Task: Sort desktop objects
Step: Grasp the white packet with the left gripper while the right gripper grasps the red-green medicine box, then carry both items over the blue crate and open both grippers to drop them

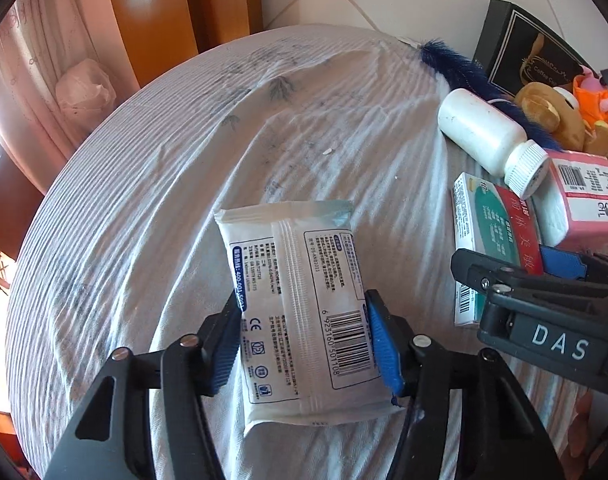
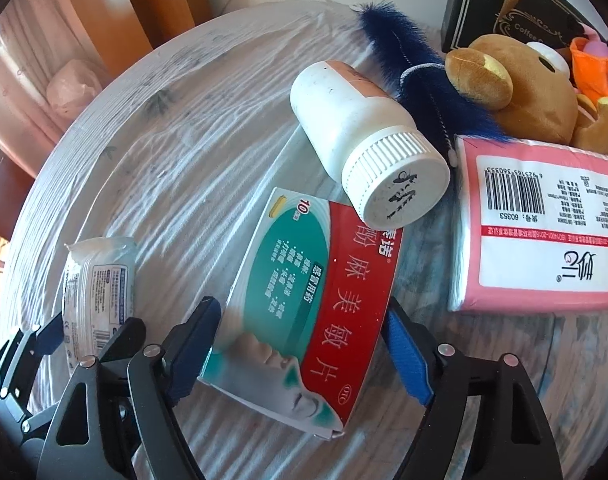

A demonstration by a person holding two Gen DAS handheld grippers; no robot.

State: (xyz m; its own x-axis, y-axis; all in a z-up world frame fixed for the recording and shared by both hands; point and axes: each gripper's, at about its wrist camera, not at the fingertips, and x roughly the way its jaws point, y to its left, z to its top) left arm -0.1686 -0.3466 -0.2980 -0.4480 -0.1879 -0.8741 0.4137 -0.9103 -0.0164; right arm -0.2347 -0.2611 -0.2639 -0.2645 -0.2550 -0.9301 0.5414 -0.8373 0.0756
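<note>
A white sealed packet (image 1: 300, 312) with a barcode lies on the striped tablecloth (image 1: 144, 200). My left gripper (image 1: 306, 344) is shut on it, one blue pad pressing each long edge. A red and green medicine box (image 2: 316, 304) sits between the fingers of my right gripper (image 2: 300, 352), whose pads touch both of its sides. A white pill bottle (image 2: 364, 136) lies on its side with its cap over the box's far corner. The right wrist view also shows the packet (image 2: 96, 288) in my left gripper (image 2: 80, 340) at the lower left.
A pink tissue pack (image 2: 544, 224) lies right of the box. Behind it are a brown plush bear (image 2: 524, 88), an orange toy (image 2: 596, 64), a blue furry toy (image 2: 408, 52) and a black box (image 2: 512, 4). The round table's edge (image 1: 36, 240) curves along the left.
</note>
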